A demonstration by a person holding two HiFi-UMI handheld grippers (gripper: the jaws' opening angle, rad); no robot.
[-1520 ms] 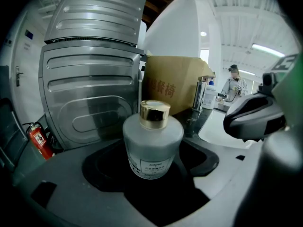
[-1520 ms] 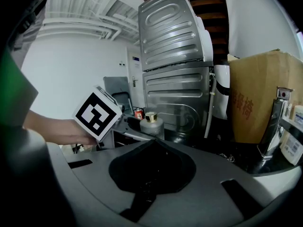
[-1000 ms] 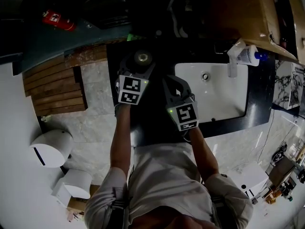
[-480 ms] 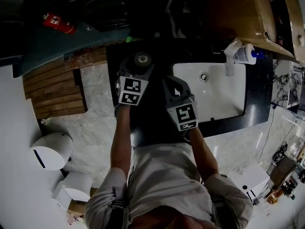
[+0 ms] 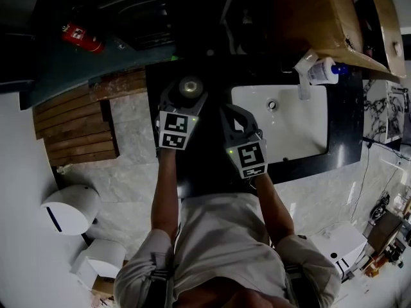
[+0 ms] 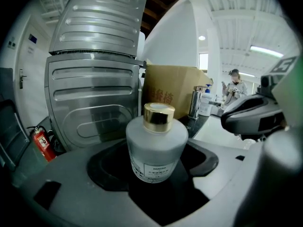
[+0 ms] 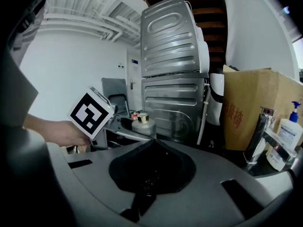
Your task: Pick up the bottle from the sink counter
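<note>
Frosted white glass is filling the middle of the left gripper view, where the bottle [image 6: 156, 148] with its gold cap [image 6: 159, 116] is standing upright between the jaws of the left gripper [image 6: 156, 167], whose dark pads are pressing against its sides, so this gripper is pinching the bottle. From the head view the bottle is sitting at the tip of the left gripper over the far left end of the black counter [image 5: 205, 165]; whether its base is touching the counter is not showing. Just beside it, the right gripper [image 7: 152, 148] is hanging over the same counter with its jaws pressed together and nothing between them. In the right gripper view the left gripper's marker cube [image 7: 91, 112] and the hand [image 7: 52, 131] holding it are showing at the left, with the bottle just past the cube. To the right of both grippers the white sink [image 5: 295, 140] is lying set into the counter, with a chrome tap [image 7: 259, 136] at its back edge and a white soap dispenser [image 7: 289, 131] with a blue pump standing near the tap. Behind these a cardboard box [image 7: 246, 103] is leaning against the wall, and a ribbed steel cabinet [image 6: 90, 79] is rising behind the bottle. Farther off, a red fire extinguisher [image 6: 41, 143] is standing low at the left, and a person [image 6: 235, 86] is standing far back at the right
</note>
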